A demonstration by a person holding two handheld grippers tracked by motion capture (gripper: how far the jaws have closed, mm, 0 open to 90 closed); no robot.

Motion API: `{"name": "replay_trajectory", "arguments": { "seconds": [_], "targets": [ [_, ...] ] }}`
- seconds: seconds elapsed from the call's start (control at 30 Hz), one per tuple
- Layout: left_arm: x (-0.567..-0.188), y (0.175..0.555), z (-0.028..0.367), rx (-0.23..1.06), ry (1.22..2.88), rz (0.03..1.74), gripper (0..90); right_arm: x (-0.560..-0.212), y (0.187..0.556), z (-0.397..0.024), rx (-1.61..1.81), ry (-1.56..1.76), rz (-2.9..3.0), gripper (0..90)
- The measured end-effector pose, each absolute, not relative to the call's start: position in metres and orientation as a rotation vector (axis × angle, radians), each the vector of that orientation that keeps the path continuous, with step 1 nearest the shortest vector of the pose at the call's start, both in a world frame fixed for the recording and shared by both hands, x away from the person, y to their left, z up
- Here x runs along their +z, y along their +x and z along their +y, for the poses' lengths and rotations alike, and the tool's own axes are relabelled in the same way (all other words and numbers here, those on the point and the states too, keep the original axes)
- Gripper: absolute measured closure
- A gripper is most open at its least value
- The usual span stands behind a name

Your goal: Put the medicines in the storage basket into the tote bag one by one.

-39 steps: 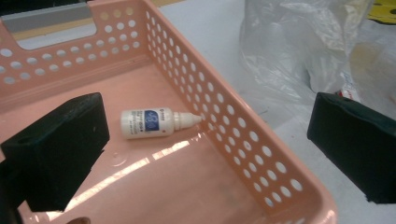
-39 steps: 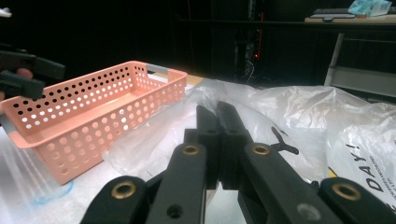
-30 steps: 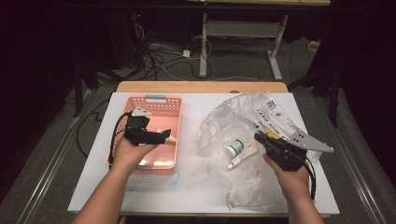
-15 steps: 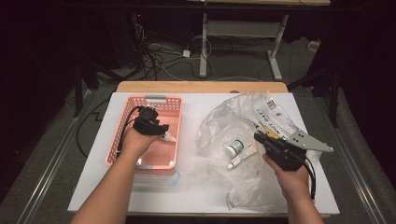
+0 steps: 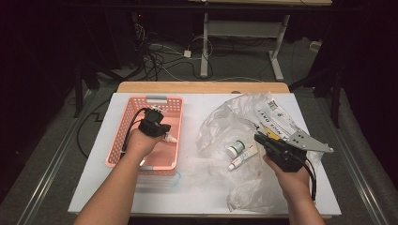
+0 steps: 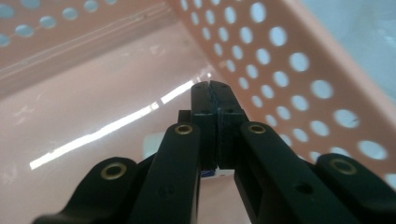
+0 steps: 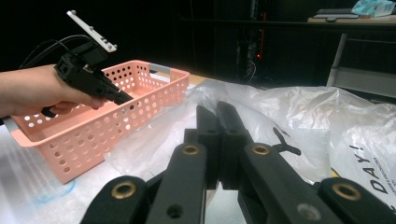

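Looks like stuff is being moved out of the crinkly clear plastic bag (image 5: 263, 126) into the pink perforated plastic basket (image 5: 123, 140), so that's what the step in hand is guessed to be. The left gripper (image 5: 162, 133) is dipped inside the basket, nose down near the floor. In the left gripper view its jaws are pressed together, with a small white item (image 6: 154, 142) peeking out behind and below them; whether anything is actually pinched can't be told. From the high view a small white tube-like thing (image 5: 170, 138) is seen right at the tips.

If a drop is intended, it'd be best done low over the basket floor, with the jaws let apart gently so nothing bounces toward the holed wall.

The right gripper (image 5: 262, 139) is held over the bag on the white table (image 5: 202, 187), jaws closed on nothing, just beside a small white jar with a green lid (image 5: 236, 149) and a thin white tube (image 5: 241, 158). Those would probably be picked next, the tube better gripped across its middle.
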State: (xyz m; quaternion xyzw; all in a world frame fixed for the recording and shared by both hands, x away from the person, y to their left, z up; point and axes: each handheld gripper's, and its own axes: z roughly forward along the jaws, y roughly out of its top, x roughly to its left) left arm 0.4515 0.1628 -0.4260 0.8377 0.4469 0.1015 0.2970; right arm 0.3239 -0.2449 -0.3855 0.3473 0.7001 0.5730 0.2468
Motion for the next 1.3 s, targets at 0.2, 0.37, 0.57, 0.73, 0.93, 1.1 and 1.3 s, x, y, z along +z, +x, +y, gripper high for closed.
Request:
{"name": "replay_trajectory", "arguments": {
  "seconds": [0.2,0.37,0.57,0.73,0.93,1.1,1.3],
  "targets": [
    [-0.422,0.448,0.172,0.327,2.258,1.248,31.5,-0.386,0.324,-0.244,1.562,0.952,1.913,90.0],
    [-0.425,0.45,0.172,0.326,2.302,1.127,28.3,-0.385,0.323,-0.243,1.562,0.94,1.916,90.0],
    [-0.434,0.451,0.163,0.265,2.346,1.078,28.2,-0.386,0.325,-0.244,1.563,0.946,1.917,90.0],
    [-0.441,0.453,0.159,0.26,2.425,1.065,28.3,-0.386,0.324,-0.244,1.563,0.948,1.916,90.0],
    [-0.445,0.451,0.165,0.243,2.511,1.065,28.4,-0.386,0.325,-0.244,1.564,0.947,1.917,90.0],
    [-0.448,0.45,0.17,0.238,2.561,1.083,38.8,-0.386,0.324,-0.243,1.563,0.944,1.919,90.0],
    [-0.45,0.449,0.167,0.198,2.555,1.031,56.5,-0.387,0.324,-0.242,1.565,0.947,1.922,90.0]
  ]
}}
